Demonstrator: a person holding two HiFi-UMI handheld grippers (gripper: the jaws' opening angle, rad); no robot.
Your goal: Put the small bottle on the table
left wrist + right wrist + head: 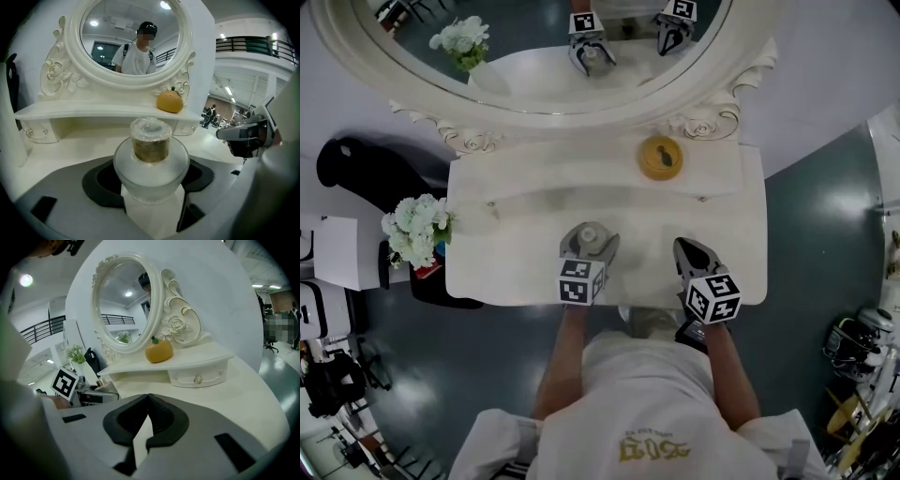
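The left gripper view shows the left gripper (pixel 151 187) clenched wide on the small bottle (pixel 151 161). Its dark pads (pixel 101 182) press either side of the round frosted body (a gold neck and a clear cap top it). The bottle stands upright, straight in front of the mirror (pixel 131 42) and lower than its frame, over the white table (pixel 56 154). I cannot tell whether its base touches the tabletop.

On the shelf (pixel 93 111) at the mirror's foot sits an orange fruit (pixel 169 101), below the right side of the frame. The glass reflects a person in a white shirt.

In the right gripper view the right gripper (pixel 149 399) has its jaws pressed together with nothing between them. From the head view it is over the table's front edge, in front of the mirror's right half and further from the glass than the fruit. The bottle is in front of the mirror's middle. A bunch of white flowers (pixel 417 228) stands off the table, out past the mirror's left side.
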